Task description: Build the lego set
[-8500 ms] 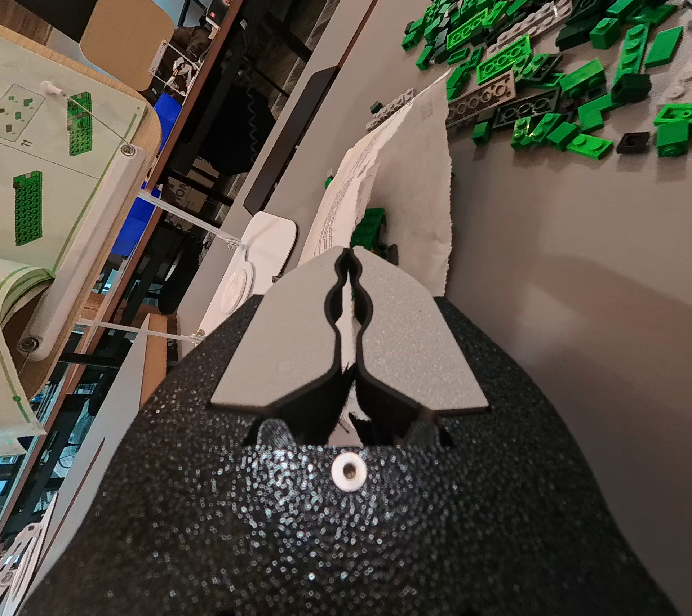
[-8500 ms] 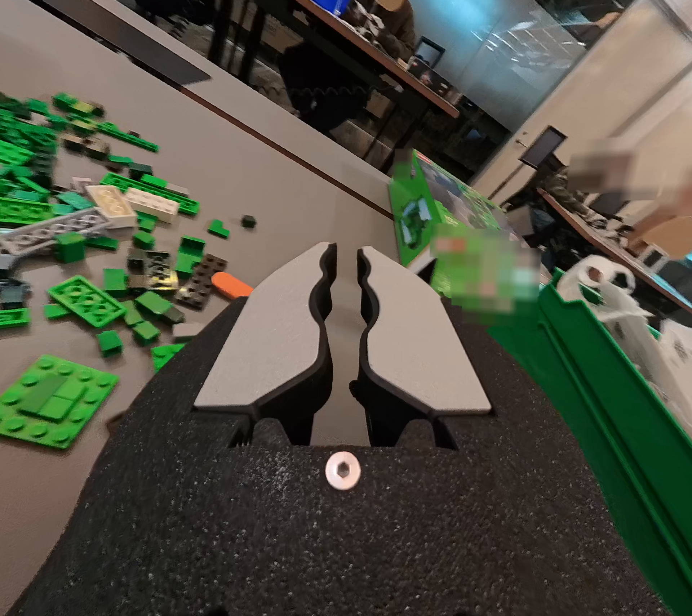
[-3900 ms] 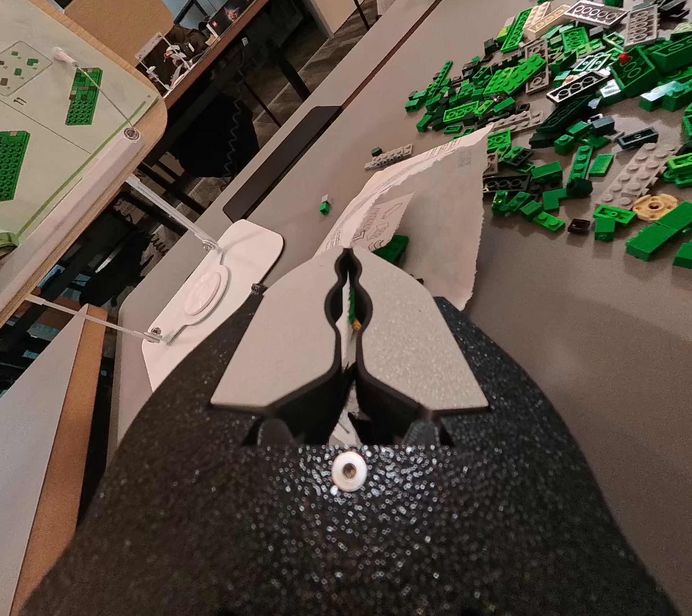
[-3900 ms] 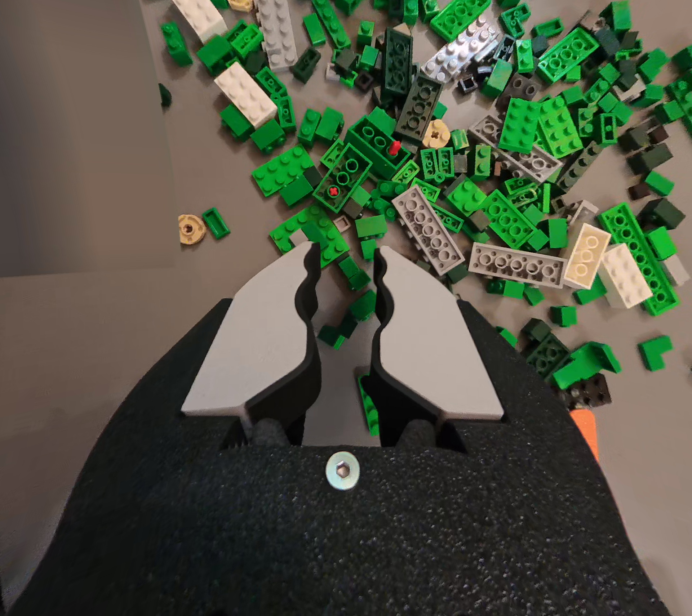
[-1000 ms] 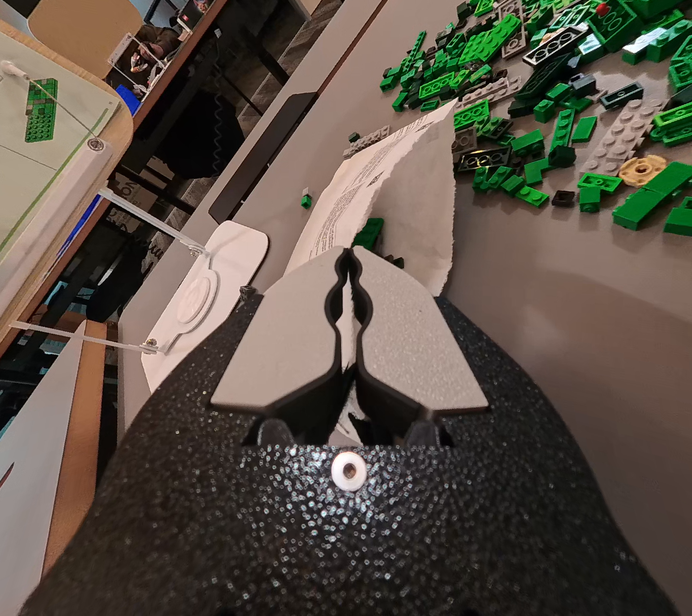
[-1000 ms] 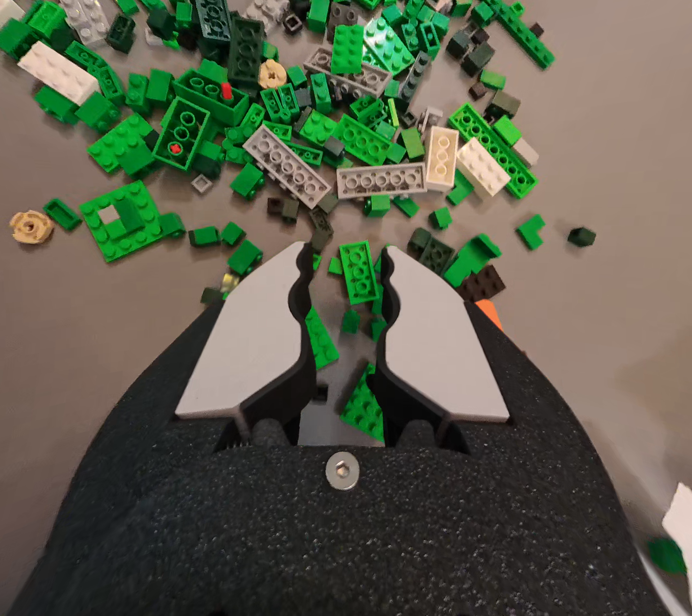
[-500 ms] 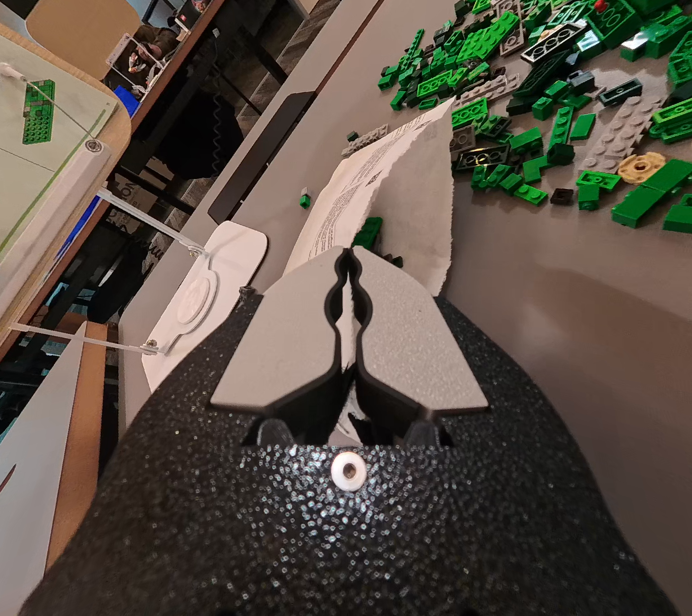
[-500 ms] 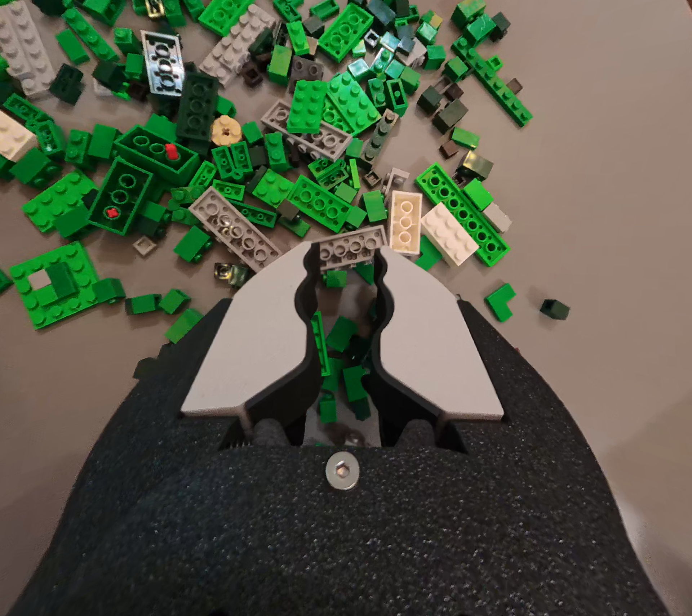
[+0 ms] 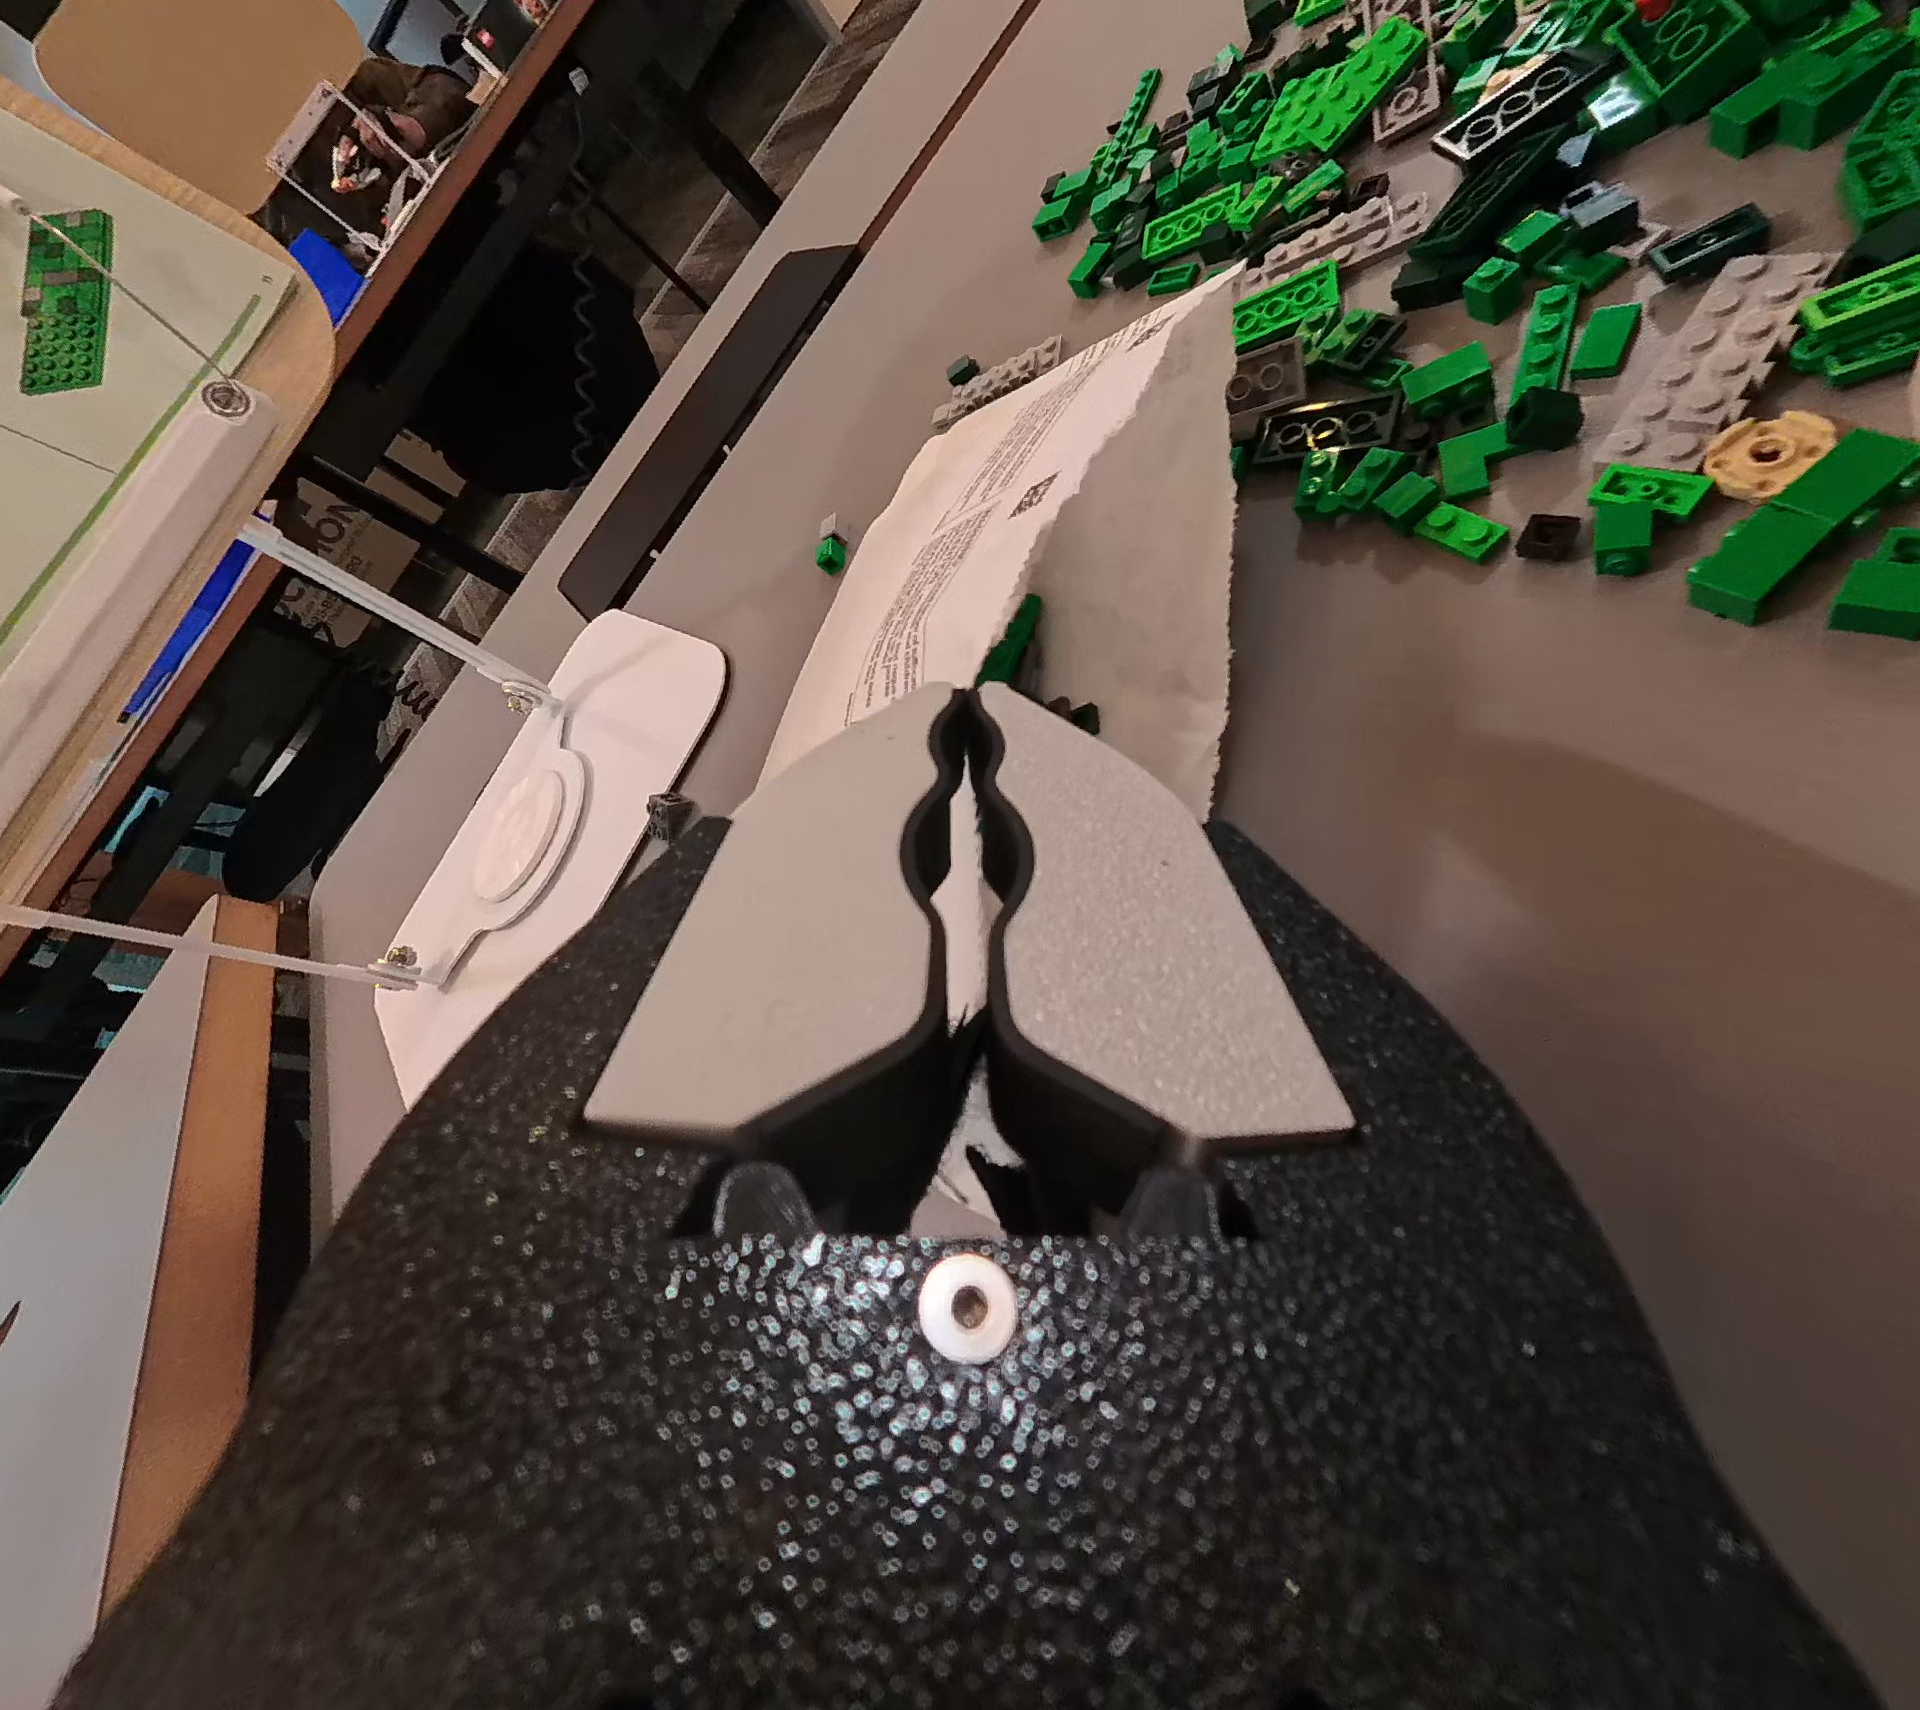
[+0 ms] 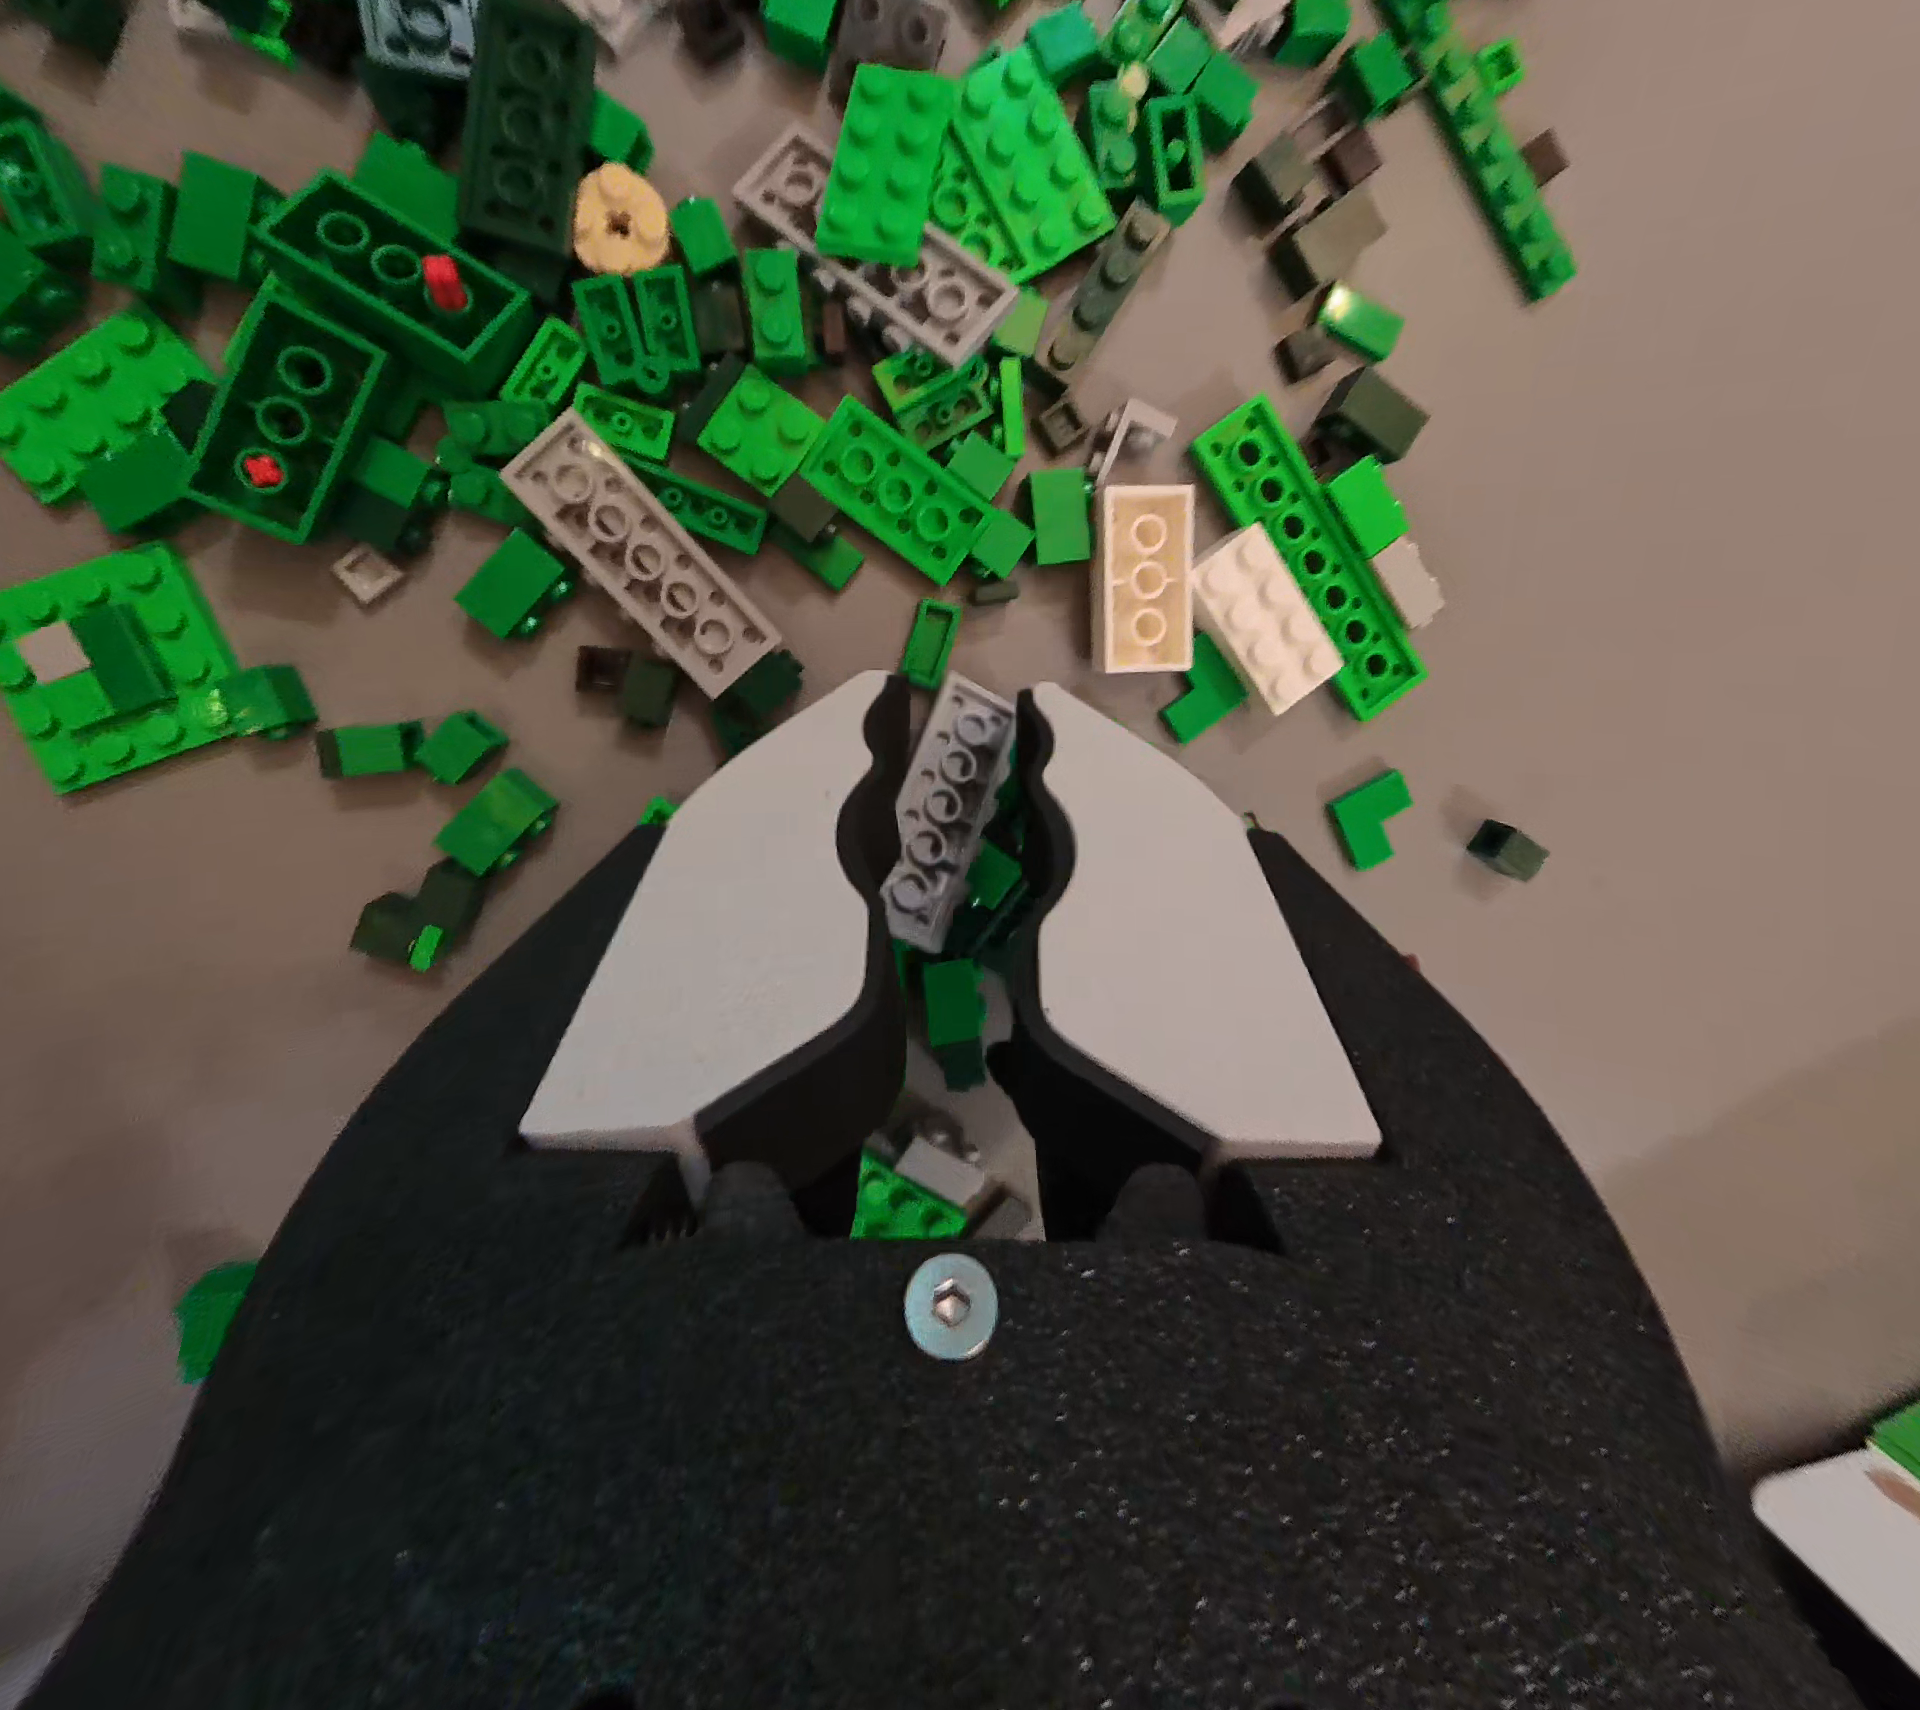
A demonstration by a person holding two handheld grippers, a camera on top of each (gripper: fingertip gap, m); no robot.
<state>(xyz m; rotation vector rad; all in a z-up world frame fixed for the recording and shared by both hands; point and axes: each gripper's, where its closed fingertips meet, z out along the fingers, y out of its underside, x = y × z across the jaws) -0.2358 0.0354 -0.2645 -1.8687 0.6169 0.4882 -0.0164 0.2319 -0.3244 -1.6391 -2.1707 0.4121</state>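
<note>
A pile of loose green, grey and white bricks lies on the grey table. My right gripper hangs over the near edge of the pile and is shut on a long grey plate. The plate is studs-down, runs lengthwise between the fingers and tilts above the bricks below. My left gripper is shut on the edge of a torn white paper bag, low over the table. A few green bricks show inside the bag. The pile lies beyond it to the right.
An open instruction booklet sits on a clear stand with a white base at the left. A green plate with tiles on it lies left of the right gripper. A white brick and a tan plate lie just ahead. Some 30 cm of space lies between my two pairs of fingers.
My right gripper moved forward over the pile and closed on the grey plate, which now lies lengthwise between the fingers and off the table. My left gripper has stayed shut on the bag.
</note>
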